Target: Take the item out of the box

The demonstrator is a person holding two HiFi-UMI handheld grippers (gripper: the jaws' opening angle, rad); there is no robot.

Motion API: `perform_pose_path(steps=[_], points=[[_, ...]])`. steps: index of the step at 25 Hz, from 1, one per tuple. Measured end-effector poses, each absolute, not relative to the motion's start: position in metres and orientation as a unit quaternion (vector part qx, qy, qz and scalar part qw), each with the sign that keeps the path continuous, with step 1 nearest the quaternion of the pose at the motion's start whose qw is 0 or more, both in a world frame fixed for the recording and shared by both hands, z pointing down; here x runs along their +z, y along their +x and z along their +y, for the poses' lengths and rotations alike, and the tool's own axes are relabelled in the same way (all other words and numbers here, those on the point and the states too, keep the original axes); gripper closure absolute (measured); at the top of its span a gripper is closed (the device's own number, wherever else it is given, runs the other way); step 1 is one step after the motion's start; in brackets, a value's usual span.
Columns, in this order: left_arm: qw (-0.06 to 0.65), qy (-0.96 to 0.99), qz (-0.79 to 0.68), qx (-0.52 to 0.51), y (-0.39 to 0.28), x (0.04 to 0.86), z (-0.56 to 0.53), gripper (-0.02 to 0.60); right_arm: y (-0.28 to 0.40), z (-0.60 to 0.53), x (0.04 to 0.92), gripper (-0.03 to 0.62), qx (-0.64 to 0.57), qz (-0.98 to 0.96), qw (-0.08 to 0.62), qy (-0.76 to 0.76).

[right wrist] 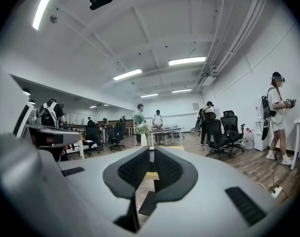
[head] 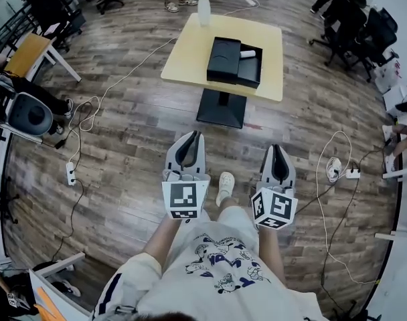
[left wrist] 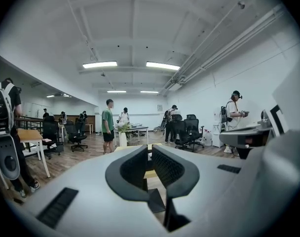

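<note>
The black box (head: pixel 234 61) sits on the yellow table (head: pixel 190 52). Its right part is open. A small white item (head: pixel 248 55) lies flat inside, near the far right corner.

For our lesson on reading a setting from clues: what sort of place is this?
Probably an open-plan office or lab workspace: black office chairs stand about, strip lights line the ceiling, and cables with a power strip trail across the wooden floor.

box (head: pixel 224 61): black | table (head: pixel 190 51): pale yellow | floor (head: pixel 133 136): brown wood-grain
</note>
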State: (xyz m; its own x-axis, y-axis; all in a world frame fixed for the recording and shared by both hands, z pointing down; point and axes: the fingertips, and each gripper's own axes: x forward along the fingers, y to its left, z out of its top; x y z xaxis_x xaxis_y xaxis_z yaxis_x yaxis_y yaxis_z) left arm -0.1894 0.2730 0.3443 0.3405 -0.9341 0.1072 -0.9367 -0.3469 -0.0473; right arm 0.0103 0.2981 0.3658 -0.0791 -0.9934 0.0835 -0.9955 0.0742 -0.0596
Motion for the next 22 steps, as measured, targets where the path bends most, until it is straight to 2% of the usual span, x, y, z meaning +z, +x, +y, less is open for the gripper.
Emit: perform_pose_path(steps=[13, 22], points=[[0.014, 0.805, -0.591, 0.054, -0.126, 0.332, 0.133, 0.546, 0.061, 0.15, 0.349, 0.548, 0.044, -0.76, 0.014, 0.648], [0.024, 0.803, -0.592, 0.062, -0.096, 0.34, 0.075, 0.546, 0.081, 0.087, 0.357, 0.548, 0.05, -0.768, 0.025, 0.638]])
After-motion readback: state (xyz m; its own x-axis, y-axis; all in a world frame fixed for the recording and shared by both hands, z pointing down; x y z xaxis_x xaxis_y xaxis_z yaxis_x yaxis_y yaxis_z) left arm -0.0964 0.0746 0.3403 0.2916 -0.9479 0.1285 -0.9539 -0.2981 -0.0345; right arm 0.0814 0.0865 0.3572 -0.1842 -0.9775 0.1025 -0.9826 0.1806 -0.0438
